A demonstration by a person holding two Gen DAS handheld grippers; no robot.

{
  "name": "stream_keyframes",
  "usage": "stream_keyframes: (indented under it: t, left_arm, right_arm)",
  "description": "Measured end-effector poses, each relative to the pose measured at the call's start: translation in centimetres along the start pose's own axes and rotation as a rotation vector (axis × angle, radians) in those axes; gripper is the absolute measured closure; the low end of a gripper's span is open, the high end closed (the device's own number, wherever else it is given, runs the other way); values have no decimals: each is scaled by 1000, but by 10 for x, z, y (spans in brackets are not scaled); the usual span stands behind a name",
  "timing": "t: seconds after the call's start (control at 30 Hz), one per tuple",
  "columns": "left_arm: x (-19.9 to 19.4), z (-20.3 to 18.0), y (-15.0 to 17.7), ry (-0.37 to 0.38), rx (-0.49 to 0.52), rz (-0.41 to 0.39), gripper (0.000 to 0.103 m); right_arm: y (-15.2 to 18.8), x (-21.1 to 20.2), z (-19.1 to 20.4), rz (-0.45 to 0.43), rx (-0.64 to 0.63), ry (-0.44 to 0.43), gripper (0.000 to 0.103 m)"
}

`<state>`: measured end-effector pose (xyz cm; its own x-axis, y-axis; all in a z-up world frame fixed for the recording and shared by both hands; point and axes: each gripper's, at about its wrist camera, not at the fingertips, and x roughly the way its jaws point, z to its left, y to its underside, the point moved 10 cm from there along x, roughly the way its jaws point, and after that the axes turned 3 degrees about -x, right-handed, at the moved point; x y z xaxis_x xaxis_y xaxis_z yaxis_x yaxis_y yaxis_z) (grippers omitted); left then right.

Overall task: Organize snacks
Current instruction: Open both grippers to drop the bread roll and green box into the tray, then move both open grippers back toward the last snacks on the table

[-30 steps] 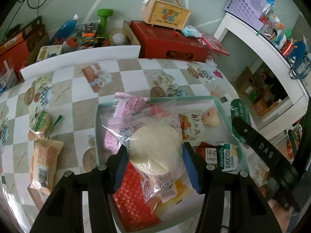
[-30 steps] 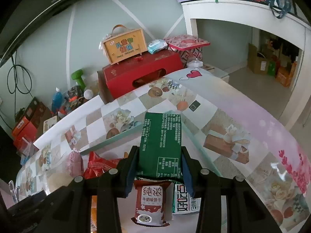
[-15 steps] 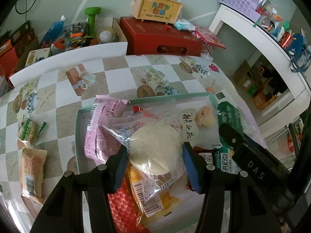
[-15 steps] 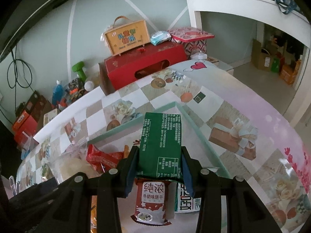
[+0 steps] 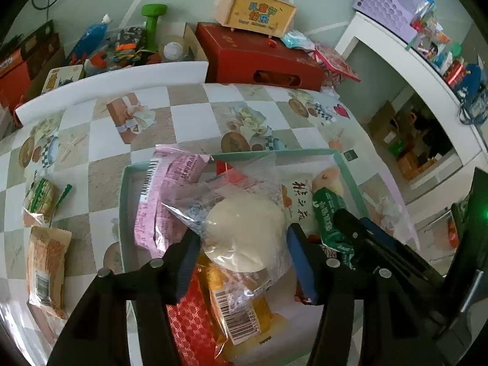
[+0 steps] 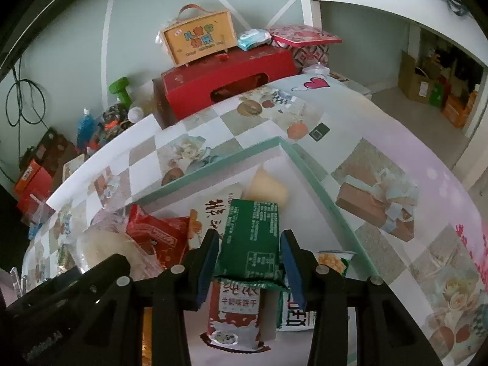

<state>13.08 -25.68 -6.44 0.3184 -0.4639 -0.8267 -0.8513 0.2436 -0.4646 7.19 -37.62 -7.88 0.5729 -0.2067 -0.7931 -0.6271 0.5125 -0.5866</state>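
While both sit over the tray (image 5: 122,213), I note my left gripper (image 5: 241,244) clamping the bagged bun (image 5: 244,231), my right gripper (image 6: 248,262) pinching the green packet (image 6: 250,241).

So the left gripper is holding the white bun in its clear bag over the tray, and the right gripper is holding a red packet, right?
Not quite. The left gripper does hold the white bun in its clear bag over the tray, but the right gripper holds a green packet, not a red one. The right wrist view shows it clamped between the blue pads.
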Motion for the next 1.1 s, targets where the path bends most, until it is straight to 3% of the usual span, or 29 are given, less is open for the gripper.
stream_keyframes:
  t: [0.07, 0.37, 0.43, 0.5, 0.73, 0.9, 0.93, 0.97, 1.07, 1.1]
  left_arm:
    - [-5, 1, -1, 16, -13, -8, 32]
    - [-40, 15, -9, 21, -56, -72, 31]
    - [-50, 28, -10, -19, -63, -97, 30]
    - [-55, 42, -11, -69, -71, -119, 16]
    - [-52, 90, -10, -189, -143, -136, 10]
    - [-44, 102, -4, -234, -155, -122, 9]
    - [-43, 103, -3, -242, -154, -120, 9]
    - [-43, 103, -2, -249, -150, -121, 9]
    - [-43, 106, 0, -285, -132, -125, 8]
    - [-43, 107, 1, -302, -122, -126, 3]
  right_arm:
    - [-1, -2, 2, -4, -9, 0, 58]
    - [-8, -17, 8, -42, -16, -3, 53]
    - [-8, -17, 9, -41, -20, -1, 45]
    - [-8, -15, 11, -37, -20, 0, 22]
    - [-4, -9, 23, -20, -65, -6, 13]
    - [-1, -5, 31, -11, -94, -12, 12]
    - [-1, -5, 31, -11, -95, -14, 9]
    - [-1, -4, 32, -12, -95, -14, 0]
    - [-2, -6, 33, -23, -99, -15, 0]
    - [-1, -6, 33, -24, -98, -18, 0]
